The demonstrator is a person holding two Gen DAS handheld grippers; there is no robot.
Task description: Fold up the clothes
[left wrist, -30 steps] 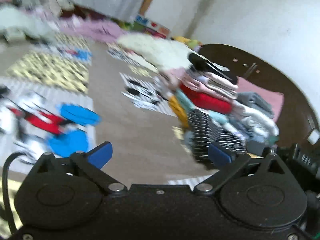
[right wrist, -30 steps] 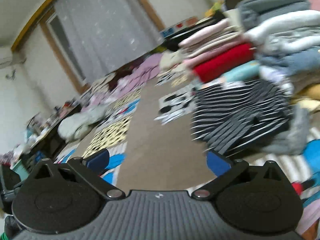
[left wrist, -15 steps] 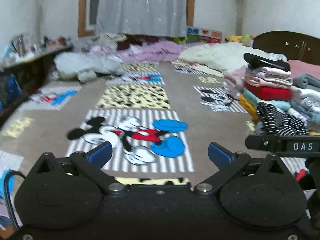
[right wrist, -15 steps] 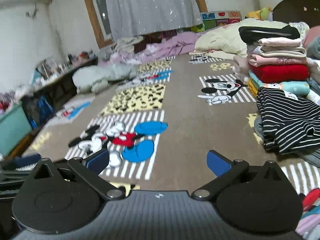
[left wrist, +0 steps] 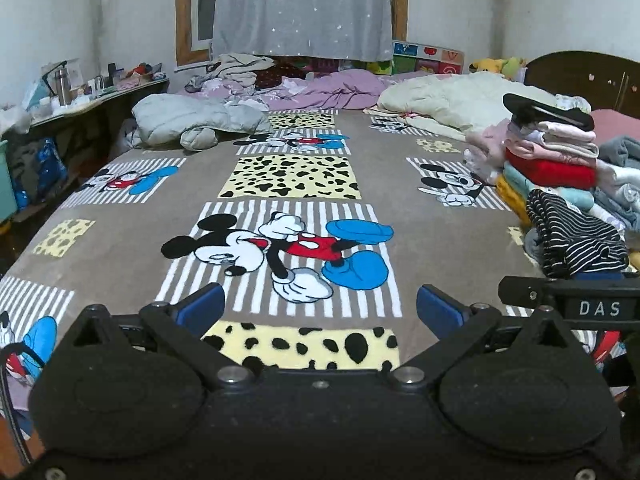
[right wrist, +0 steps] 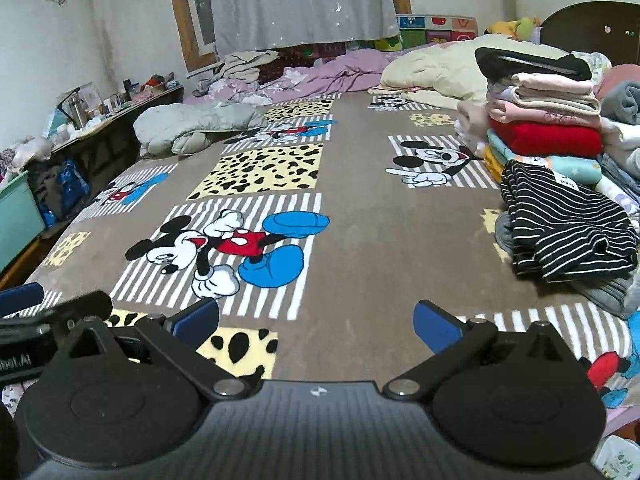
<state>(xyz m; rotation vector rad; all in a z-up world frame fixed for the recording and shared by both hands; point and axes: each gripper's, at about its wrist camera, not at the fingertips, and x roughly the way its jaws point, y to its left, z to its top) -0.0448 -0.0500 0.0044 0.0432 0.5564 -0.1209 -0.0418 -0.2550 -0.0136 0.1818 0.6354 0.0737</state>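
Both hand-held grippers hover low over a bed covered by a brown cartoon-mouse blanket [left wrist: 400,216], and each holds nothing. The left hand-held gripper [left wrist: 320,308] has its blue fingers [left wrist: 200,308] spread wide apart, with only blanket showing between them. The right hand-held gripper [right wrist: 316,318] is likewise spread wide and empty; its side bar shows at the right edge of the left wrist view.

The clothes lie on the right side of the bed. A stack of folded clothes [right wrist: 544,120] stands there, topped by a black item, then pale pink and cream pieces, a red one and a light teal one at the bottom. A black-and-white striped garment [right wrist: 568,224] lies loosely folded just in front of the stack, touching it, resting on a grey piece [right wrist: 600,292]. More grey and white clothes are heaped behind the stack against the dark headboard [left wrist: 580,76].

At the far end of the bed sit a grey bundle [left wrist: 188,120], a rumpled purple cover [left wrist: 328,92] and a cream quilt [left wrist: 440,100]. A cluttered tabletop [left wrist: 92,96] runs along the left wall, and a teal bin [right wrist: 18,216] stands on the floor beside the bed; what it holds cannot be seen.
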